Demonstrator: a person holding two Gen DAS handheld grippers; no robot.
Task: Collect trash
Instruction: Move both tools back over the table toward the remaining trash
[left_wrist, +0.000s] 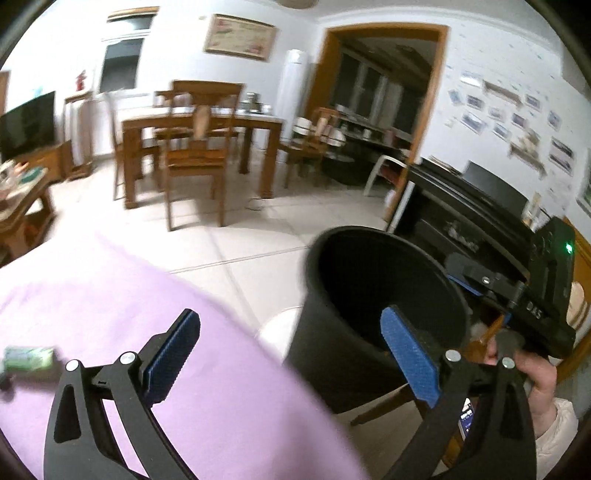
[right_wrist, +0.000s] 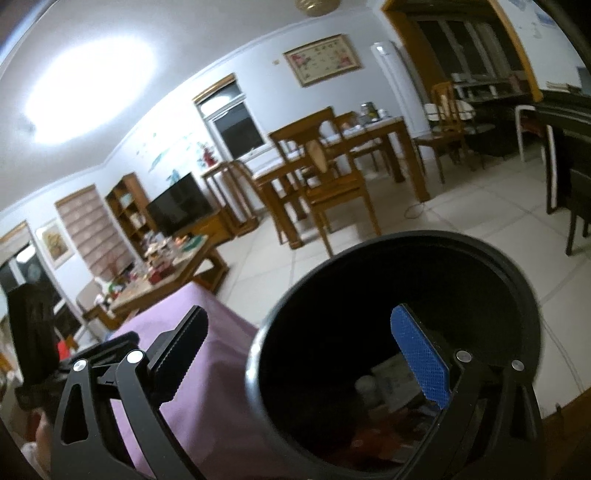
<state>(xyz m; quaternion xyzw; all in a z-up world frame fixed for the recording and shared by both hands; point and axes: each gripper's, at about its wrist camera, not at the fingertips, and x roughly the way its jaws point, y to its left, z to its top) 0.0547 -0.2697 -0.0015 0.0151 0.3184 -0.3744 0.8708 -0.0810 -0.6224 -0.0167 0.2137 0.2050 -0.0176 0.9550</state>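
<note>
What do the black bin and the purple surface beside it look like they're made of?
Black bin: probably moulded plastic, matte with a faint sheen along its rolled rim. Purple surface: likely a fabric cover, flat and without shine, draping softly over the edge; blur hides any weave.

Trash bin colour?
Black bin, inside and out; clearest in the right wrist view.

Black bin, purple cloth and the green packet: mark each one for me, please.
black bin (right_wrist: 369, 258), right wrist view, on its far rim.
purple cloth (left_wrist: 110, 295), left wrist view, on bare fabric.
green packet (left_wrist: 29, 357), left wrist view, on its blurred face at the left edge.
</note>
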